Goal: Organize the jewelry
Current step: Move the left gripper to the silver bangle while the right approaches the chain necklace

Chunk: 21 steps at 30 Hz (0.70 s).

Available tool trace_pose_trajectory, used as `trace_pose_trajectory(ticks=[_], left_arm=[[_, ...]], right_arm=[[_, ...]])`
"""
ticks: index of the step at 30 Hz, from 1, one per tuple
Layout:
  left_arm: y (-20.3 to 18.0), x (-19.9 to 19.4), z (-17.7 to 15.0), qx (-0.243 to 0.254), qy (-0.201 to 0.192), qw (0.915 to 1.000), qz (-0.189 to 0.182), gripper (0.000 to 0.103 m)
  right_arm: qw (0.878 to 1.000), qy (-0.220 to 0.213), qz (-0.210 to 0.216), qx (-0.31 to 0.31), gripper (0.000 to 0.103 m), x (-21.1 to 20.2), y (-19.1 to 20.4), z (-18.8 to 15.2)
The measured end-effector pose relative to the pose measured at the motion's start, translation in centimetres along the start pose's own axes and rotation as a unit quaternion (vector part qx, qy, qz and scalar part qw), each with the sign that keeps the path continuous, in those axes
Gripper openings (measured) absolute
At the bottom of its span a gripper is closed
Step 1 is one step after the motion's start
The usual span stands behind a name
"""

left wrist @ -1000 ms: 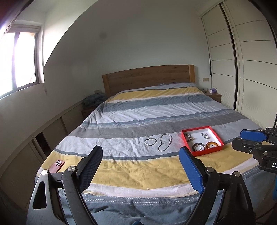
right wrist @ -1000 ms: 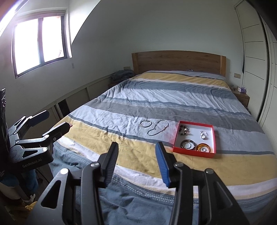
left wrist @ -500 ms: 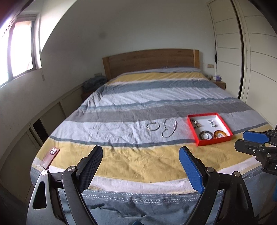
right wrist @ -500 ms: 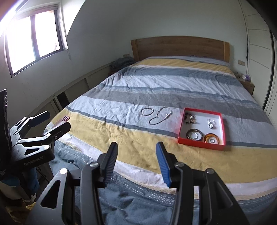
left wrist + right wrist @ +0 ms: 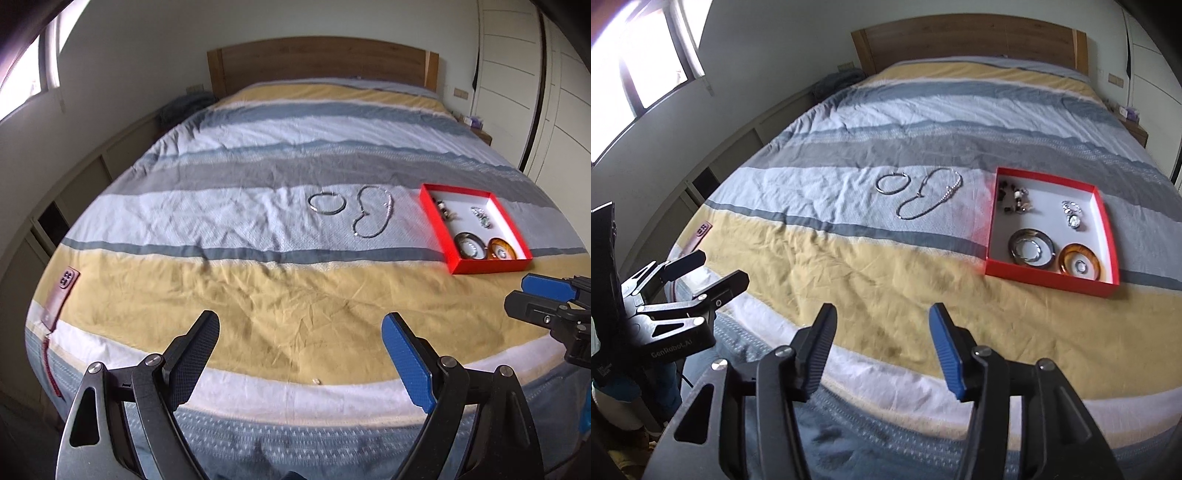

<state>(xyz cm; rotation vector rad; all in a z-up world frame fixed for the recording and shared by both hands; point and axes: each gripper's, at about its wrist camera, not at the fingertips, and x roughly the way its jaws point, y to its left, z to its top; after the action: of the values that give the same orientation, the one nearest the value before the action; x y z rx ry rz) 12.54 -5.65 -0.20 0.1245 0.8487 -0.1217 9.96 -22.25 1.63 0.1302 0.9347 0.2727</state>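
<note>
A: Where did the jewelry lie?

B: A thin silver hoop bangle (image 5: 327,203) and a silver chain necklace (image 5: 372,216) sat loose on the pale stripe of the bed, centre-right of the left wrist view, just apart from each other. To their right, close by, stood a shallow red cardboard tray with a white floor (image 5: 1106,229).

A: Was the tray empty?

B: No. It held a dark-rimmed round dish (image 5: 1030,247), an amber round dish (image 5: 1079,260), a cluster of small dark pieces (image 5: 1015,196) and a small silver trinket (image 5: 1072,215). My guess: the two loose pieces were meant to join them, which would explain why they lay just beside it.

A: And the tools?

B: The left tool (image 5: 300,360) hung over the yellow stripe at the bottom of its frame, fingers spread wide, holding nothing. The right tool (image 5: 882,349) was likewise parted and empty, only less widely, low in its frame. Both were well short of the jewelry.

A: Anything else?

B: A brown wallet-like pouch (image 5: 60,294) lay at the striped bedspread's (image 5: 258,155) left edge, well apart.
</note>
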Motion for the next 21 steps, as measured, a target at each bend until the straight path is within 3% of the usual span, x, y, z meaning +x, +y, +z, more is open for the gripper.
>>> trace_pose_trajectory(ticks=[11,17,21], left_arm=[[3.1,14.0,9.0,-0.026,0.025,0.9991,-0.024,0.088],[3.0,21.2,13.0,-0.024,0.036,0.9983,-0.04,0.084],[2.6,25.5,14.4,-0.024,0.054,0.9969,-0.052,0.076]], right_arm=[[0.999,0.031,-0.02,0.002,0.052,11.4,-2.4,8.9],[0.997,0.052,-0.032,0.04,0.054,18.0,-4.6,12.6],[0.995,0.072,-0.047,0.057,0.054,22.1,-5.7,14.2]])
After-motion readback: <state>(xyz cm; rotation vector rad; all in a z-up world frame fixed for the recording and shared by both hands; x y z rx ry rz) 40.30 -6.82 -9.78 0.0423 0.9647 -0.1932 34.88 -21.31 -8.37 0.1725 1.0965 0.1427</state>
